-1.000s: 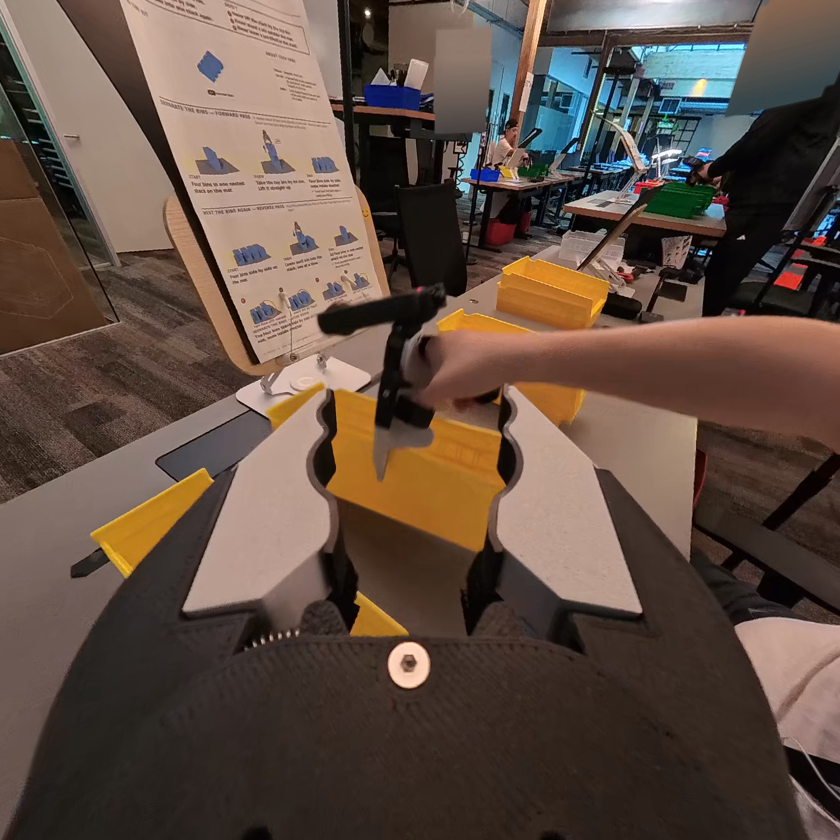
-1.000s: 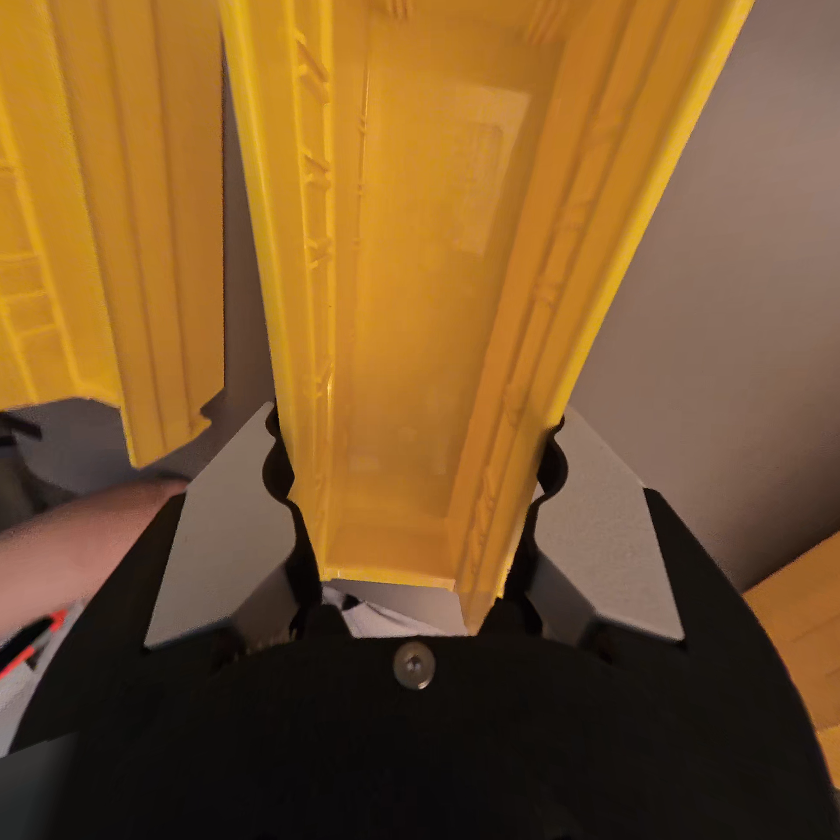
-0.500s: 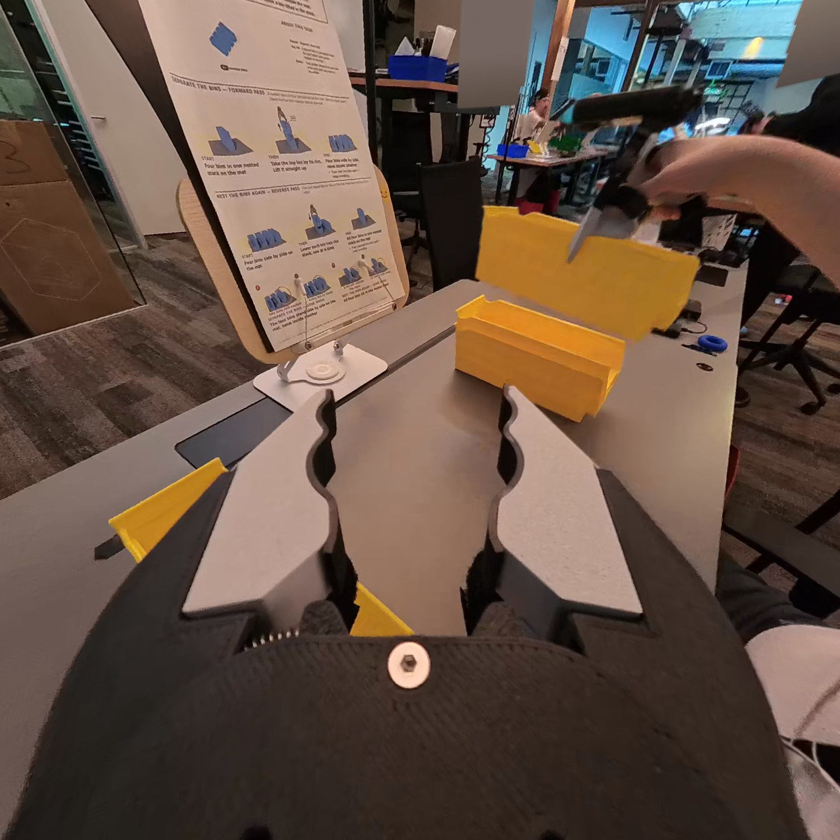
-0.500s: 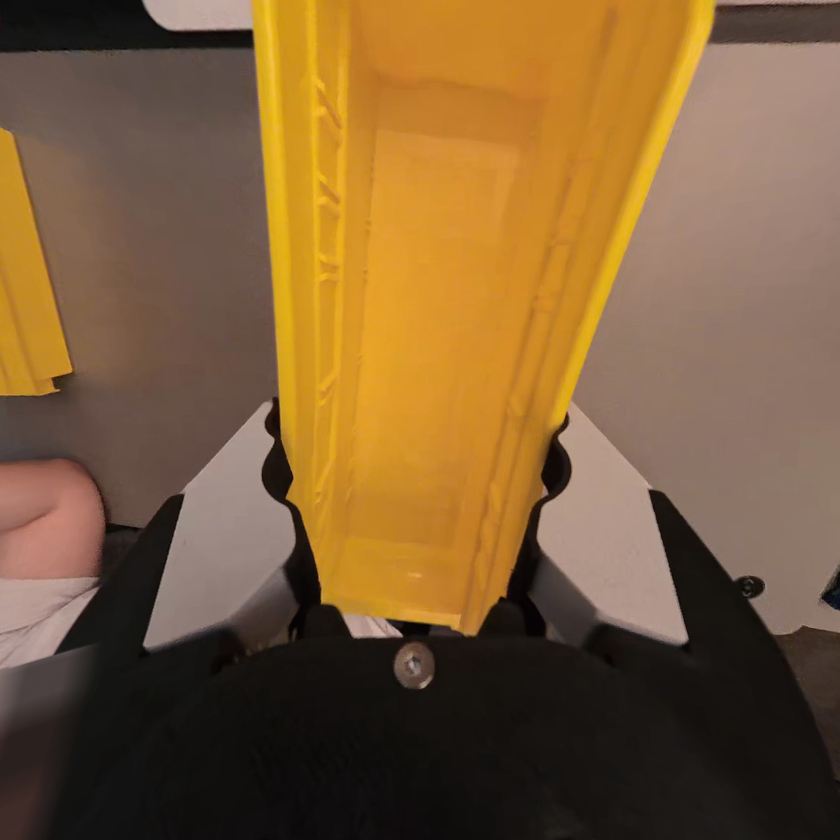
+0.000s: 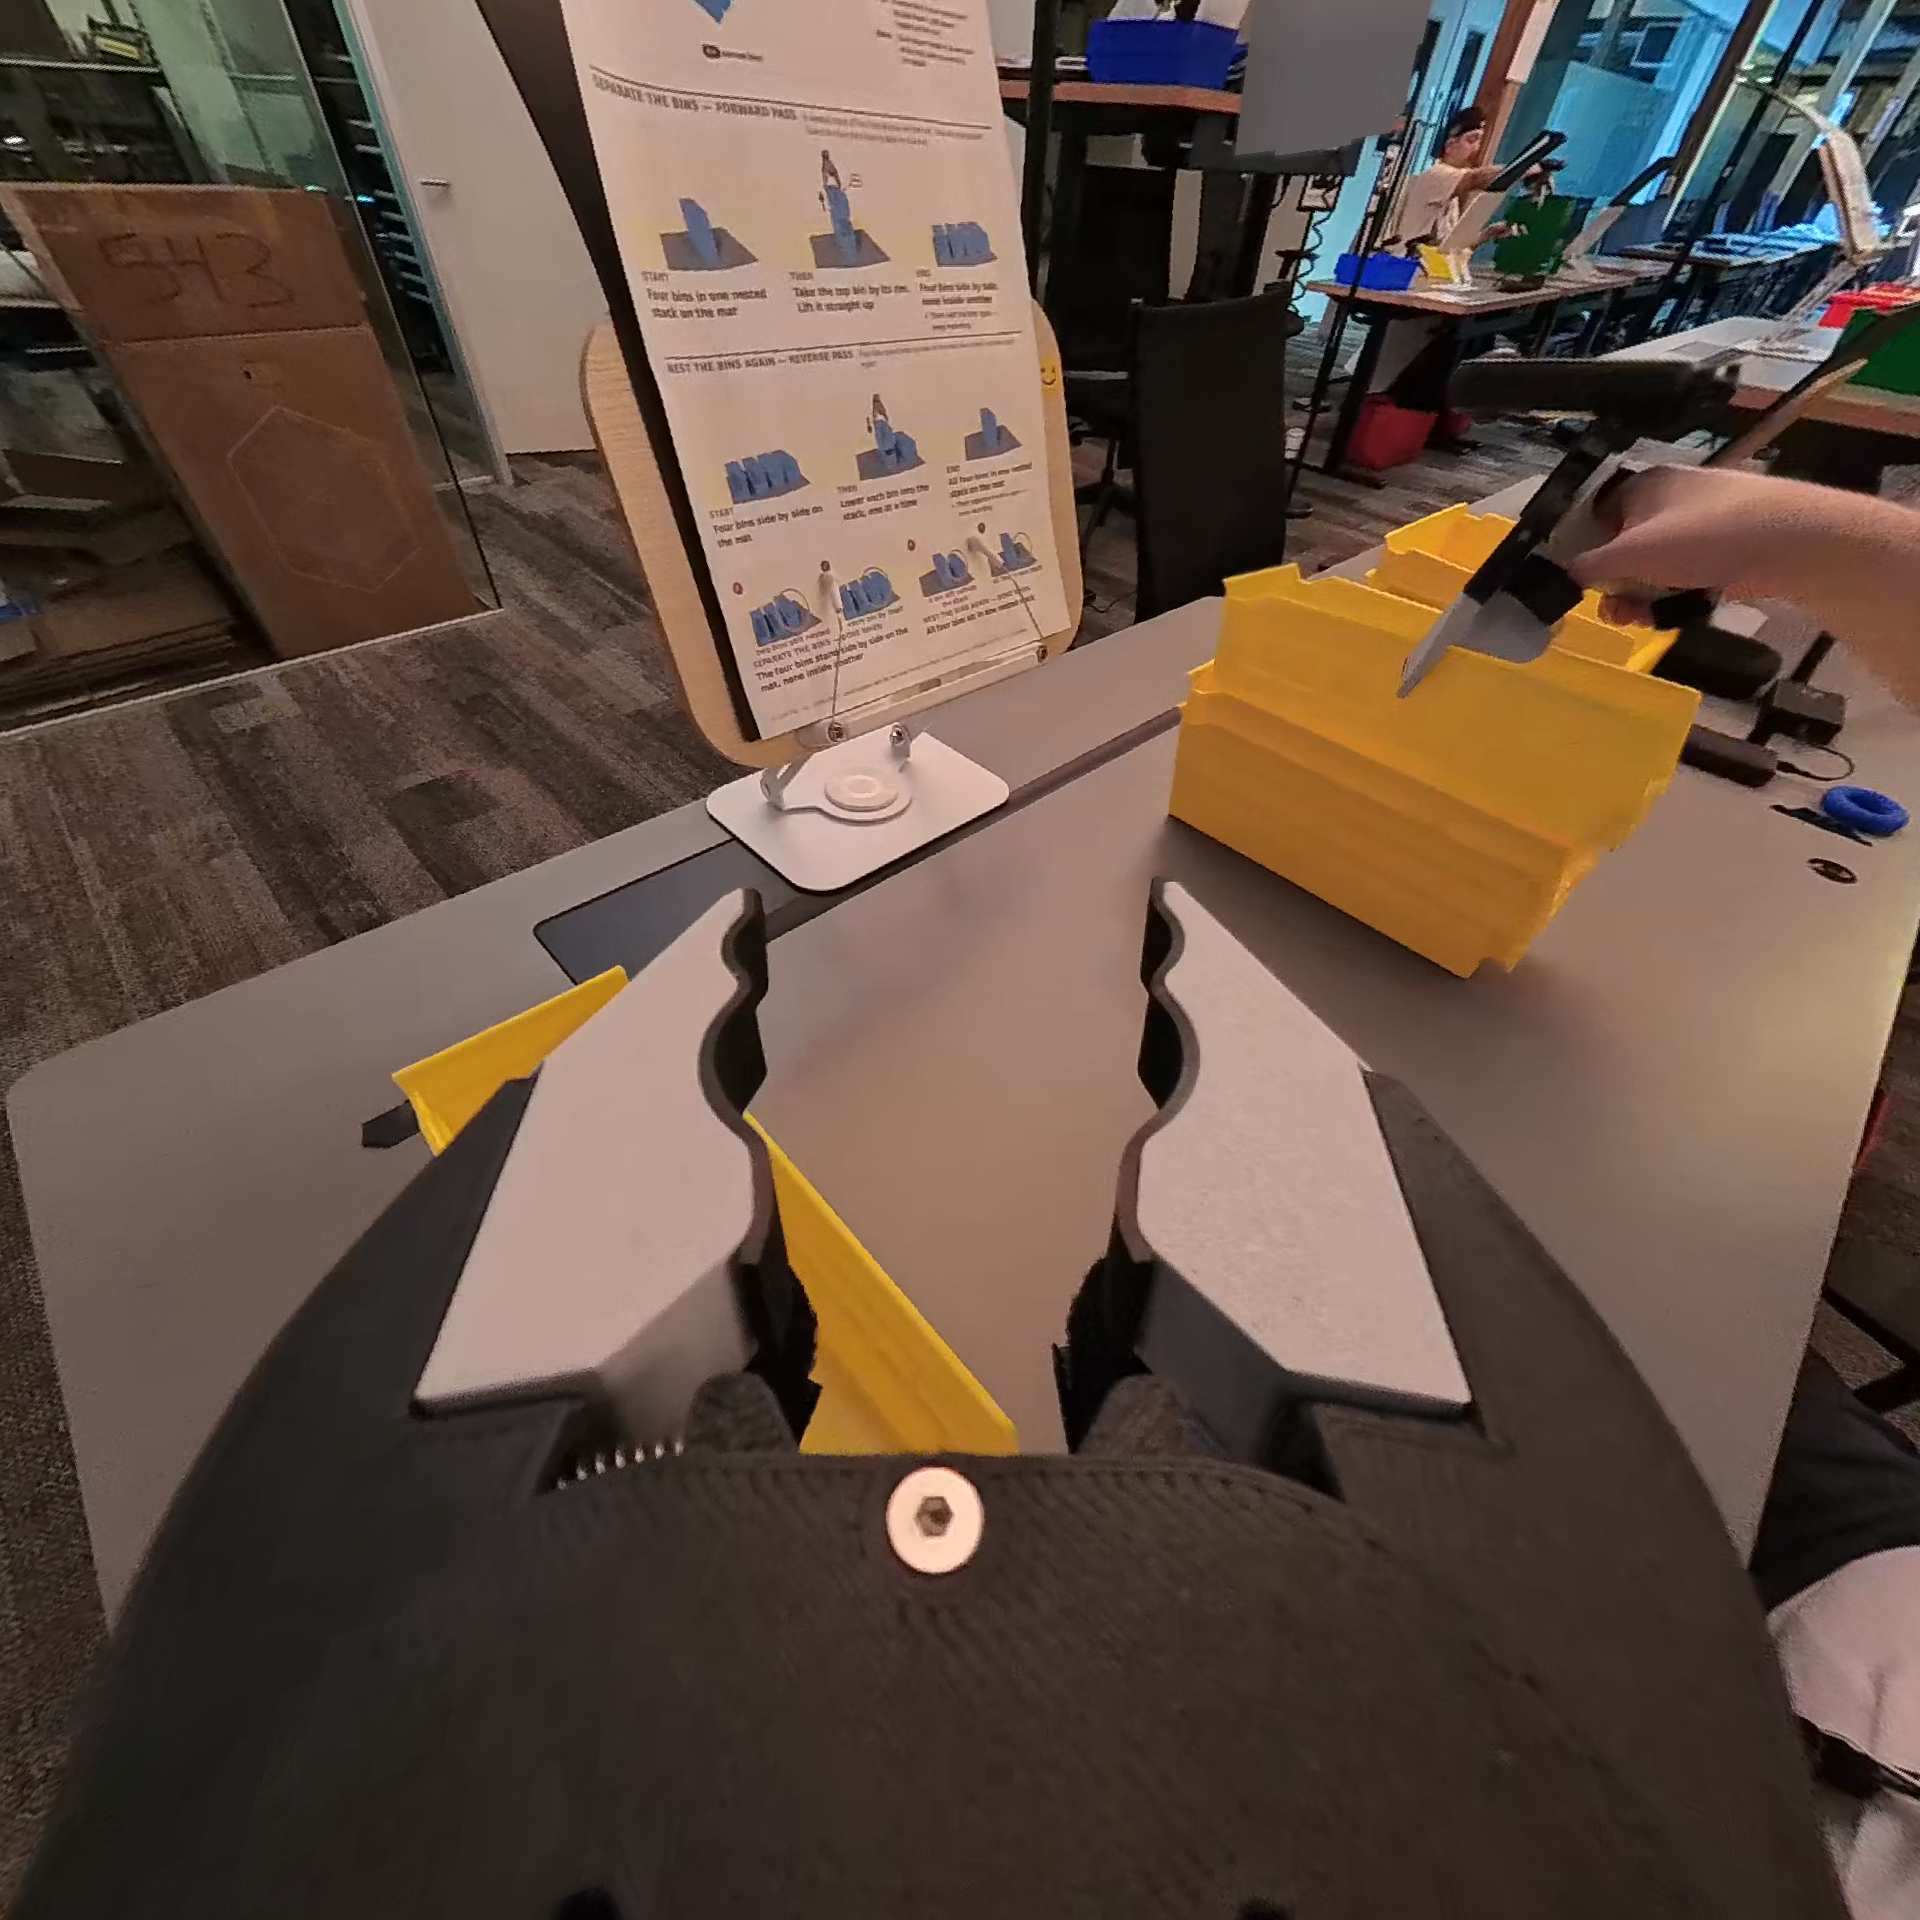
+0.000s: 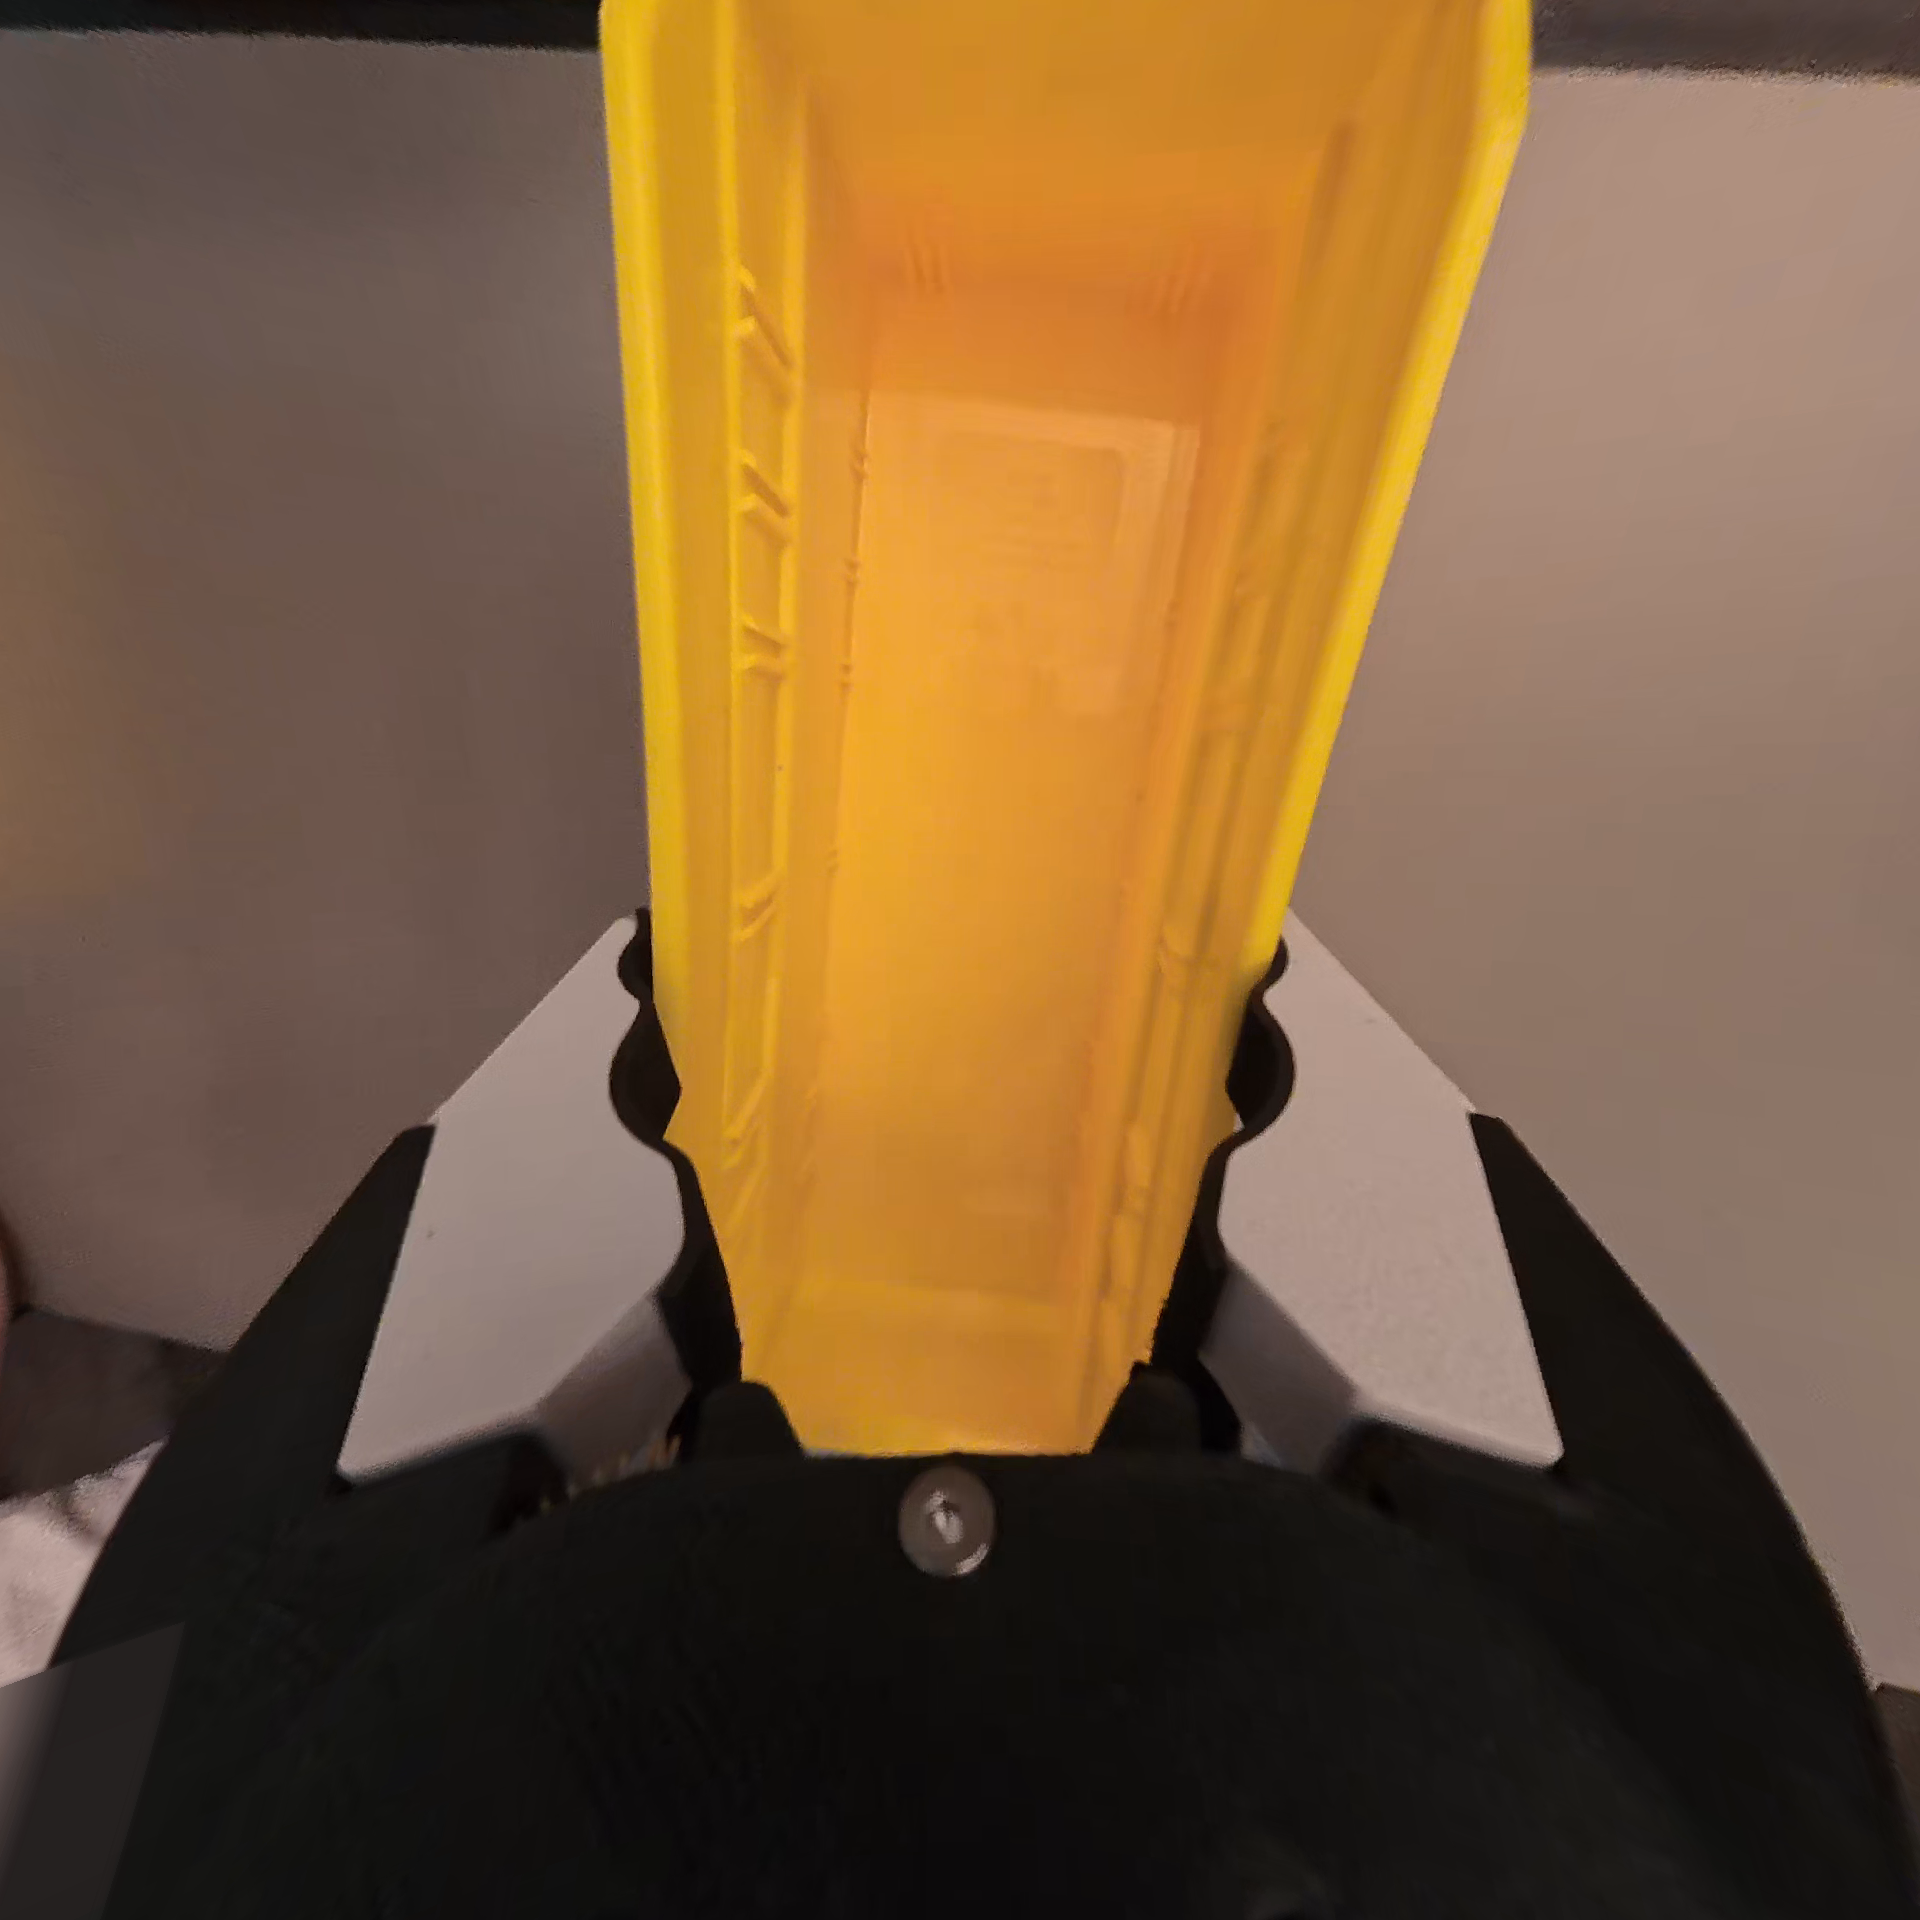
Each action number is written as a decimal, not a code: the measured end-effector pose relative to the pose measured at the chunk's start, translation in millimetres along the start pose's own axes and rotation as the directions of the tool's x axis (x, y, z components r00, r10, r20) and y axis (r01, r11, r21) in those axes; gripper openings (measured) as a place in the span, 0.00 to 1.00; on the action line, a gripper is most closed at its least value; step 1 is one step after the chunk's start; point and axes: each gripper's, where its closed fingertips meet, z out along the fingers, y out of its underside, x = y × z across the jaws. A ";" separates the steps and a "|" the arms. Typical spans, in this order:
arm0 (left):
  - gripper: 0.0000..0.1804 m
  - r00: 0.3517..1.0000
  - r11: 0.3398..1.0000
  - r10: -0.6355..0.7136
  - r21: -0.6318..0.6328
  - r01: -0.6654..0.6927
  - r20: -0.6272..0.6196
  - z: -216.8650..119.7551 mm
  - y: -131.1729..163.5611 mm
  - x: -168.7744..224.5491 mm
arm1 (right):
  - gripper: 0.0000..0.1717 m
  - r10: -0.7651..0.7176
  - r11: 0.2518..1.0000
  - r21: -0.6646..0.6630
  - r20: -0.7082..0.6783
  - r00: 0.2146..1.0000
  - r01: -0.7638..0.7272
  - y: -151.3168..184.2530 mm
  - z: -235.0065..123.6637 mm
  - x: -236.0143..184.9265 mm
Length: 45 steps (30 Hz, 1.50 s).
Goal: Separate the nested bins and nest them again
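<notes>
My right gripper (image 6: 951,935) is shut on a yellow bin (image 6: 1039,675); both pads press on its long side walls. In the left wrist view the right gripper (image 5: 1455,655) holds that bin (image 5: 1455,717) at the top of a stack of nested yellow bins (image 5: 1351,842) on the far right of the grey table (image 5: 987,1039). My left gripper (image 5: 951,935) is open with only bare table between its fingers. Another yellow bin (image 5: 894,1340) lies on the table under its left finger (image 5: 644,1091).
A wooden stand with an instruction sheet (image 5: 831,364) on a white base (image 5: 857,795) stands at the table's far edge. A blue ring (image 5: 1863,807) and black cables (image 5: 1766,727) lie at the far right. More yellow bins (image 5: 1444,545) sit behind the stack.
My right gripper has lifted its yellow bin away from in front of the left gripper, carried it up and right, then lowered it onto the stack. My left gripper has stayed open.
</notes>
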 end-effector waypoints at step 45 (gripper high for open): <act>0.88 0.837 0.515 -0.019 -0.712 0.477 0.547 66.2 198.9 -104.4 | 0.65 -0.440 0.566 0.824 0.324 0.838 -0.021 -37.8 -141.3 22.5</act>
